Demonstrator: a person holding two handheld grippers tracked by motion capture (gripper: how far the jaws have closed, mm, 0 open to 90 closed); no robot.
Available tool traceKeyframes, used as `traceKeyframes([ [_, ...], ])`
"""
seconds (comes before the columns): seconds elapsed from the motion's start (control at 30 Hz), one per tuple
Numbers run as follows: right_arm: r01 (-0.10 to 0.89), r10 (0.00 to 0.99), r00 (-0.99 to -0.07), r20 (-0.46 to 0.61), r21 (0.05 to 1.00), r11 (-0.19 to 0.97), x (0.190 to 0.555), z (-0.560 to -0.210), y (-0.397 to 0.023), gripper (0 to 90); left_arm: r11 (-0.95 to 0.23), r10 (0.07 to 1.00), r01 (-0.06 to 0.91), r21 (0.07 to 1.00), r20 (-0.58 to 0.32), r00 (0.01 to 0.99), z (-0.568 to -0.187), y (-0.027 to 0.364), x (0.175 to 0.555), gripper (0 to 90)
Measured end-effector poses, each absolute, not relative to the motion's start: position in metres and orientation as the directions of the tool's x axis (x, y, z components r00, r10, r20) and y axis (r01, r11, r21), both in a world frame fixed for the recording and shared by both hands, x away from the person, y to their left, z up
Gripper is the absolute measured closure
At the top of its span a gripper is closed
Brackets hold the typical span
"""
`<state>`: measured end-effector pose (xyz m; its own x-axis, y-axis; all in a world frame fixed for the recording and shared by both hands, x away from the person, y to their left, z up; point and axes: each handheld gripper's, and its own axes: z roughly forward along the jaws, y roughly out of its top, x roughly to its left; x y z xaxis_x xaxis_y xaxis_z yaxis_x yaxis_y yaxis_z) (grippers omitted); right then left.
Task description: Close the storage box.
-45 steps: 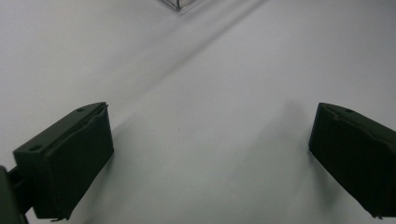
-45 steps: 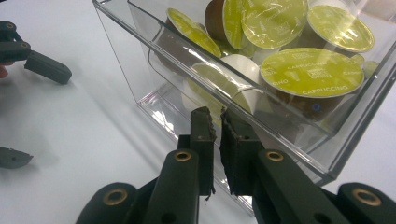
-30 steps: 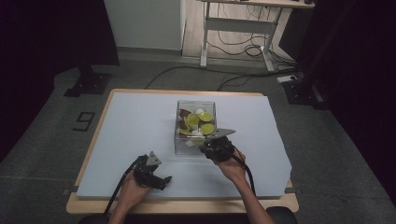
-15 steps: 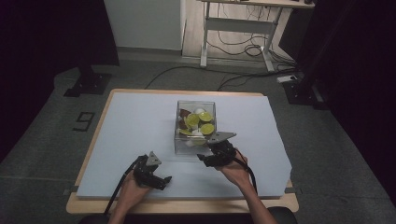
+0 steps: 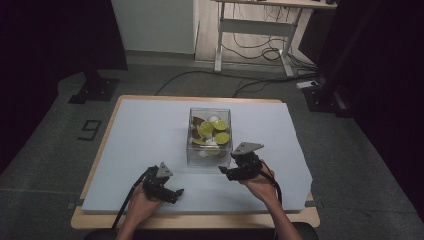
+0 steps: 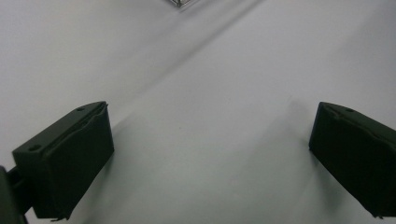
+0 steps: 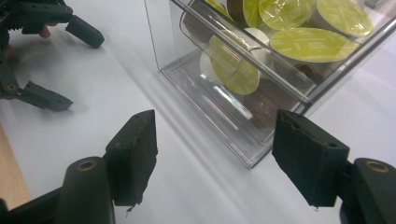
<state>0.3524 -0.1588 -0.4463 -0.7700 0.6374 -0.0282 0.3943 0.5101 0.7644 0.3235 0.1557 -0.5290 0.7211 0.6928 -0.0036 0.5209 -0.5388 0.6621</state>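
Clear plastic box (image 7: 233, 112) of capsules (image 7: 315, 44) just beyond open right claw (image 7: 212, 154).

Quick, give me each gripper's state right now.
Left gripper: open, holding nothing.
Right gripper: jaws just opening, nothing between them, beside the clear box.

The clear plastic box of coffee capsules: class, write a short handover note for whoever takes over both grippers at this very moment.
Left gripper: jaws open, nothing between them, low over the pale blue table mat, near the front edge.
Right gripper: jaws have just been opening, nothing held; they point at the near corner of the clear plastic box.
Box: upright mid-mat, holding round coffee capsules with lime-green lids and some brown ones.
Done: capsules sit in the box; none lies on the mat.
Left: cannot tell from here; check what comes next before gripping.
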Motion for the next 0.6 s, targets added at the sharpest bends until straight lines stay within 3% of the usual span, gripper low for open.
traceKeyframes([
  [0.6, 0.404, 0.663, -0.747, -0.048, 0.759, 0.510, 0.348, -0.442, -0.180, 15.7, -0.539, 0.693, 0.521, 0.662, -0.003, 0.721, -0.529, 0.156, 0.323, 0.0],
])
